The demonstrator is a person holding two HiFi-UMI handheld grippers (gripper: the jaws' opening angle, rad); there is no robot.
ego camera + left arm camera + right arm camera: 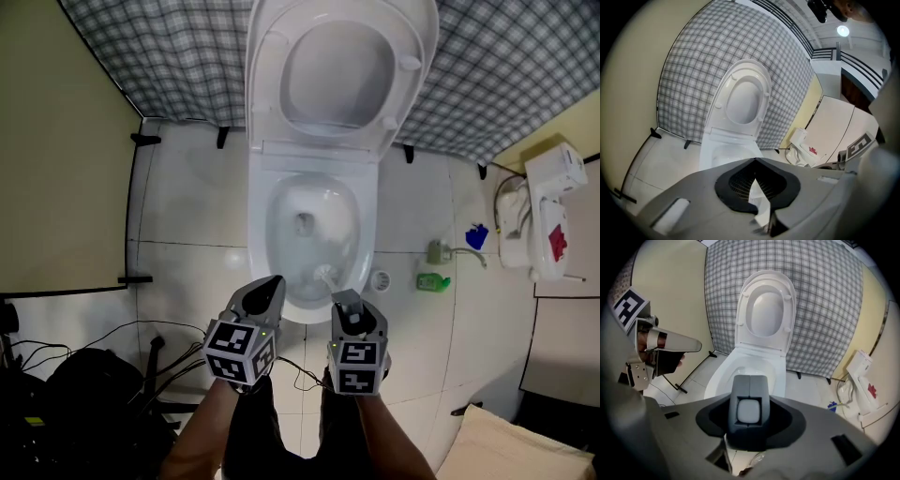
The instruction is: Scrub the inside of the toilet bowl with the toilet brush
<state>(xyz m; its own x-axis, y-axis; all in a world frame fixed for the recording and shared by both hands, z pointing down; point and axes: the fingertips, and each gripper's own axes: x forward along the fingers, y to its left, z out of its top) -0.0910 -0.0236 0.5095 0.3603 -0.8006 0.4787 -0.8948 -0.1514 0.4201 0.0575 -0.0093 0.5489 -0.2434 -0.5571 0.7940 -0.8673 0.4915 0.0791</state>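
right gripper [349, 307] clamps our grey-handled white toilet brush [325, 274] at the front edge of the white ceramic toilet bowl [259, 225]; left gripper [267, 292] closed, empty; we judge most scrubbing remains

Toilet bowl [260, 225] looked glossy white ceramic. Raised lid [337, 70] was smooth, shiny white plastic. Floor tiles [187, 216] shone pale, glossy. Wall cloth [169, 47] was matt checked fabric. Toilet brush [740, 390] showed matt dark-grey plastic. Left gripper [272, 283], right gripper [346, 300] had matt grey plastic shells.
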